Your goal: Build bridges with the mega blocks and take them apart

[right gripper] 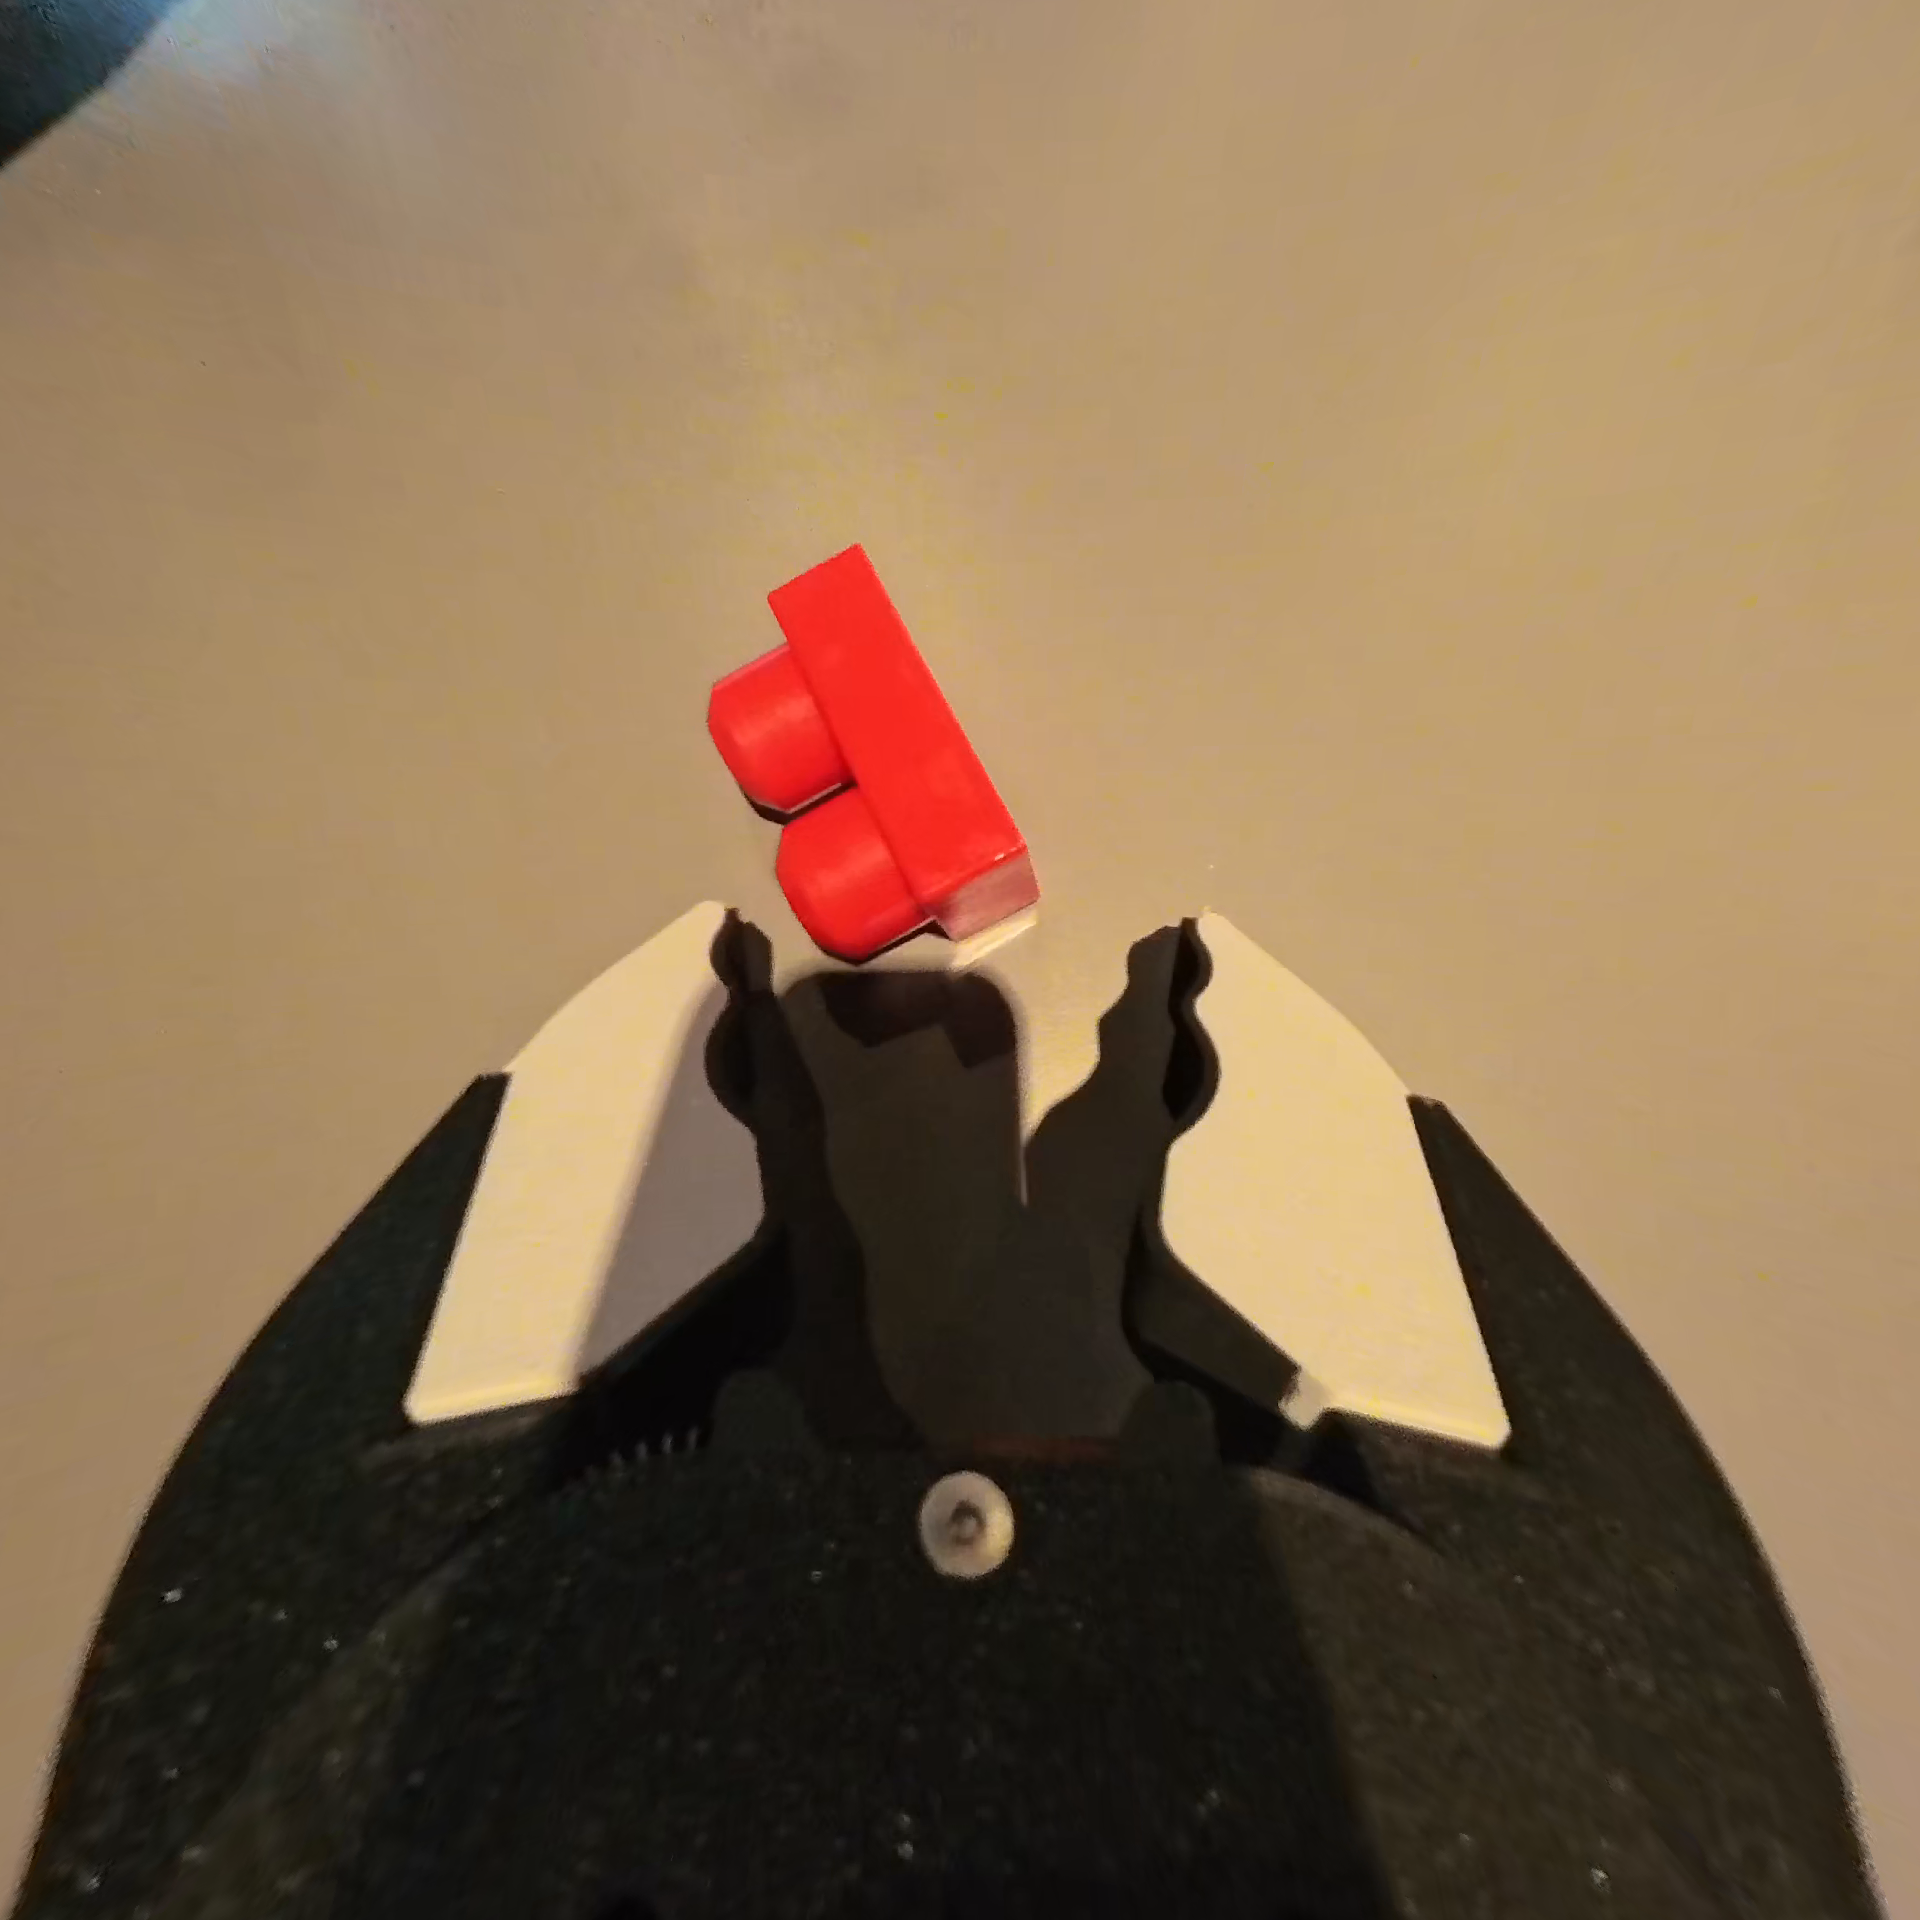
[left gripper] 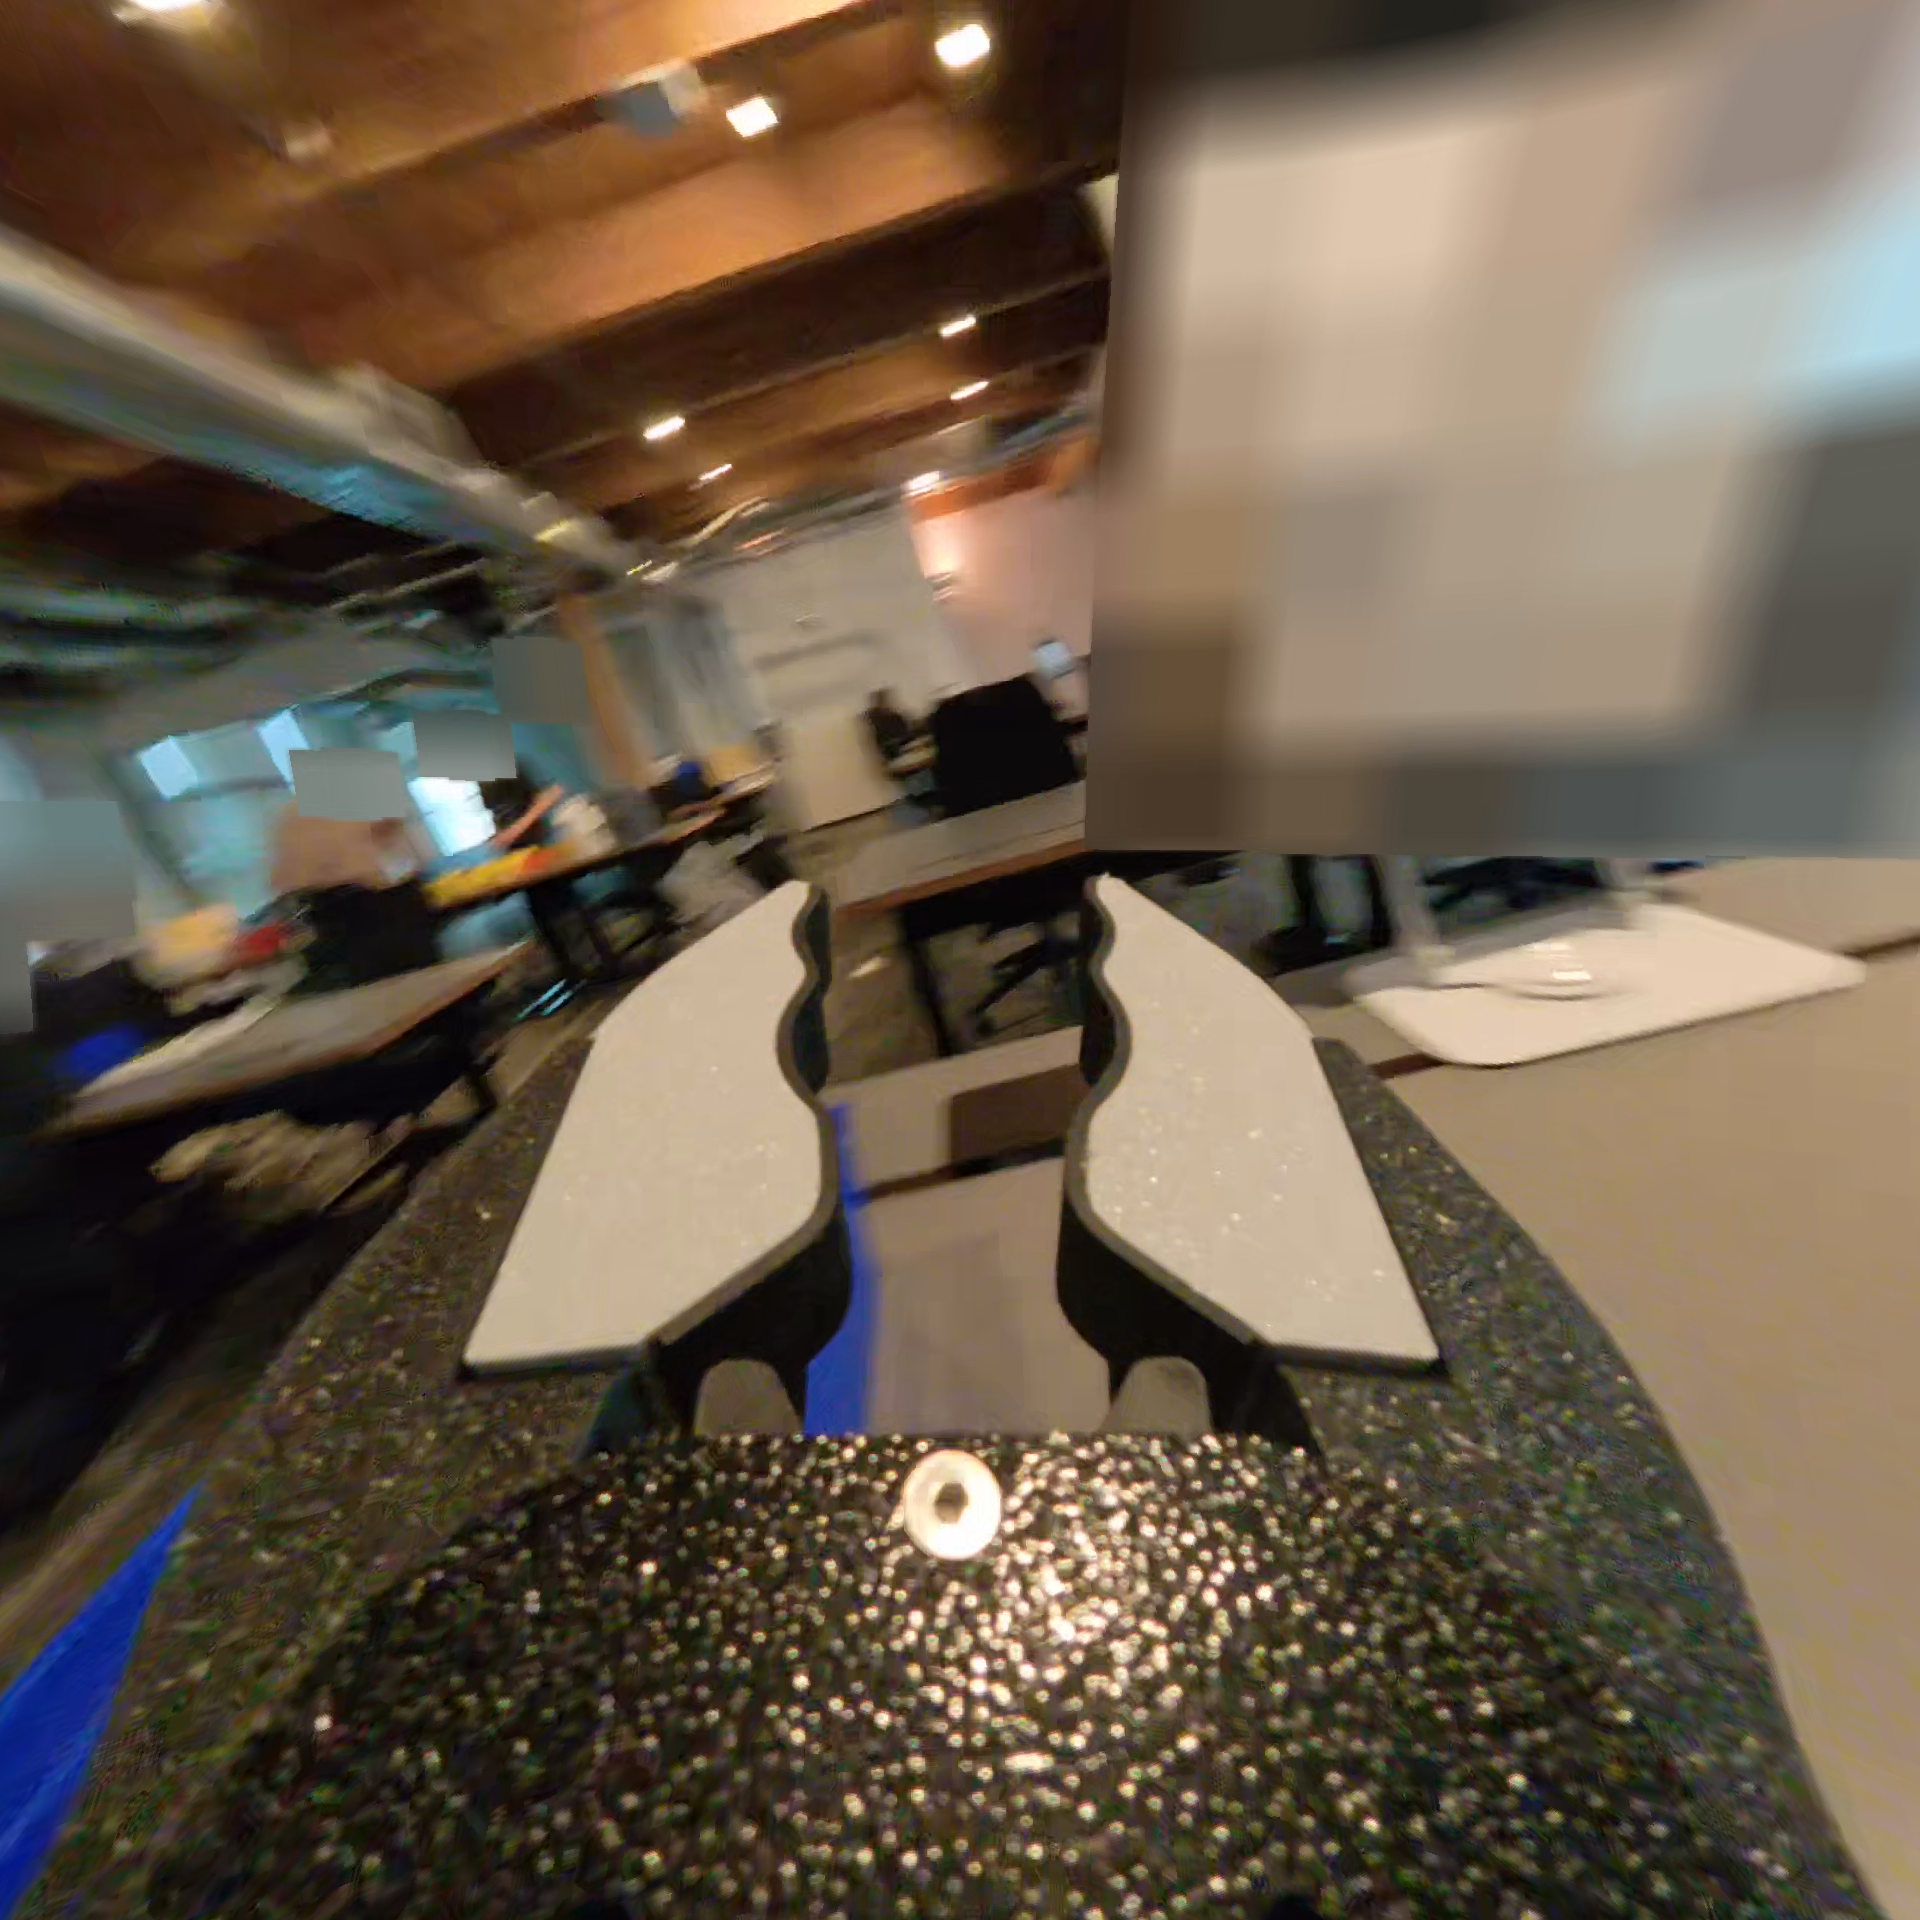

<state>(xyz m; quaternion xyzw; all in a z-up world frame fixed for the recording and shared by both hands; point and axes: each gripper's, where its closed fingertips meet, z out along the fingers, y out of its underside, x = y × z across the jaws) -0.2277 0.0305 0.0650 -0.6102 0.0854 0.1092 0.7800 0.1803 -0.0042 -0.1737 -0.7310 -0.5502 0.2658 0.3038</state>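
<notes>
Because the red block lay sideways at twelve o'clock, the right gripper gaped empty above it; the left gripper, likewise parted, idled.

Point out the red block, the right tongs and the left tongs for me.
red block (right gripper: pixel 902 748): right wrist view, on its flat side face.
right tongs (right gripper: pixel 961 920): right wrist view, midway between the open fingertips.
left tongs (left gripper: pixel 951 896): left wrist view, midway between the open fingertips.

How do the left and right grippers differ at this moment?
The left gripper points out level across the room, with no block near it; the right gripper points down at the table, its fingertips just short of a red block lying on its side. Both are open and empty.
</notes>
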